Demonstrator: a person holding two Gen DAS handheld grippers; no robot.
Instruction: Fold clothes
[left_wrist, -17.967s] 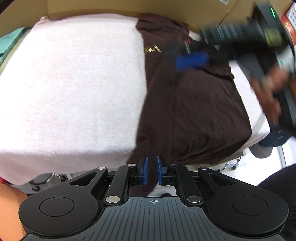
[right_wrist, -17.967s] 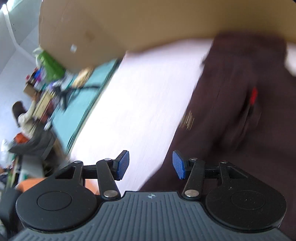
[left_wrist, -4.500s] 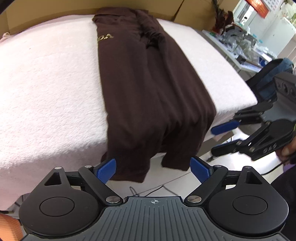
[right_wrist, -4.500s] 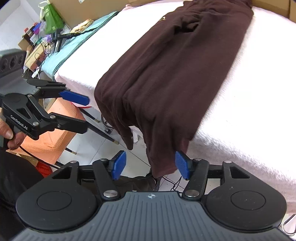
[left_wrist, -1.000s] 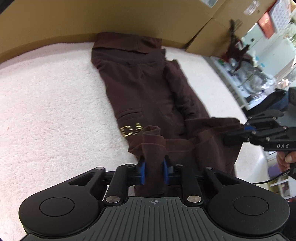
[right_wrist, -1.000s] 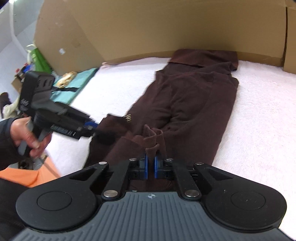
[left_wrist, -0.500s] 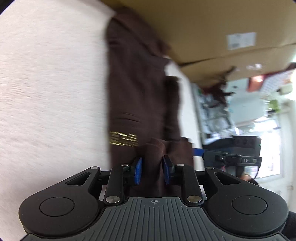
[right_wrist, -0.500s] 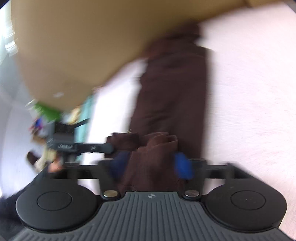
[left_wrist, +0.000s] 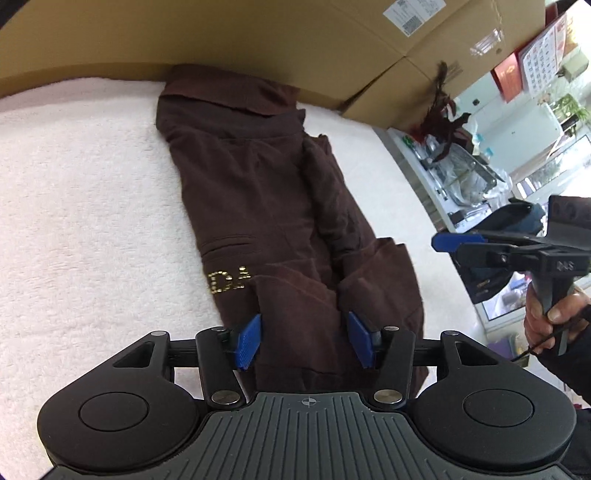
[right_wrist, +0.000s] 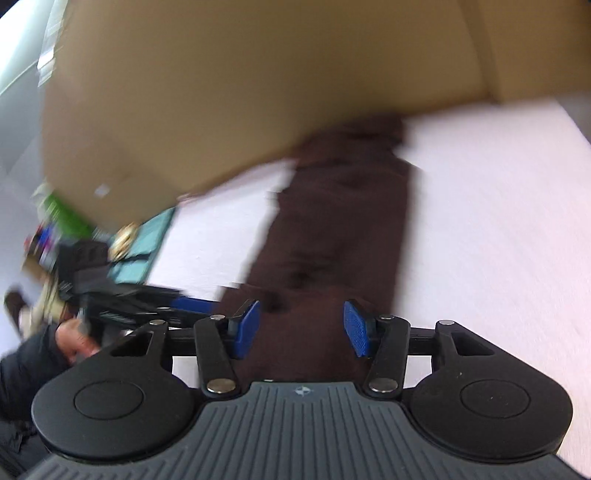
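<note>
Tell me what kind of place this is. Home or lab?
Probably a workroom or office set up for recording, not a home. The brown garment lies on a table under a white fleecy cover, with big cardboard boxes behind it, a cluttered shelf and a wall calendar to the side.

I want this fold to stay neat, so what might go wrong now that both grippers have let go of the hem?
The folded-up hem lies bunched and uneven, so it may creep back or crease. It sits between the open left gripper's pads, which have just been opening, so pulling back could snag it. The brown garment has a rumpled ridge along its right side.
</note>
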